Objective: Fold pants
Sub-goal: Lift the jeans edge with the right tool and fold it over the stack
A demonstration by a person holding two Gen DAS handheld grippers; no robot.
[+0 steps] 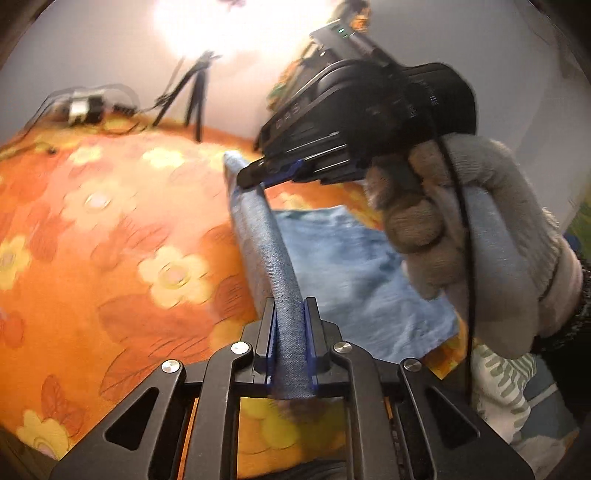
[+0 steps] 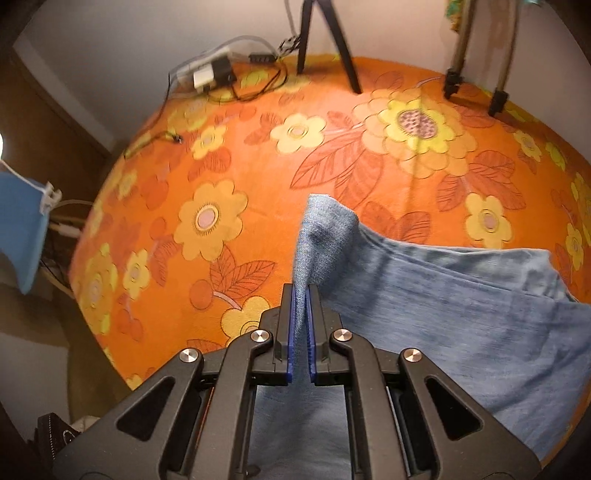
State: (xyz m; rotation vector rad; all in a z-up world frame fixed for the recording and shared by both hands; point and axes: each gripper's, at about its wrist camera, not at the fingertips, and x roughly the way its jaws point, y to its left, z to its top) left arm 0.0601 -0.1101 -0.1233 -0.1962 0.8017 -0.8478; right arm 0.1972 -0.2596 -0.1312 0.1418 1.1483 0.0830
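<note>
Light blue denim pants [image 1: 351, 266] lie on an orange flowered bedspread [image 1: 110, 221]. My left gripper [image 1: 290, 302] is shut on a raised edge of the pants, which stretches taut away from it. My right gripper [image 1: 255, 177], held by a gloved hand, is shut on the far end of that same edge. In the right wrist view, my right gripper [image 2: 302, 291] pinches a lifted fold of the pants [image 2: 443, 295], with the rest of the cloth spread to the right on the bedspread [image 2: 221, 166].
Black tripod legs [image 2: 332, 44] and a second tripod [image 2: 476, 74] stand at the bed's far edge by the wall. A charger and cables [image 2: 214, 77] lie at the far left. A bright lamp [image 1: 207, 26] glares above. A blue object [image 2: 22, 229] sits left off the bed.
</note>
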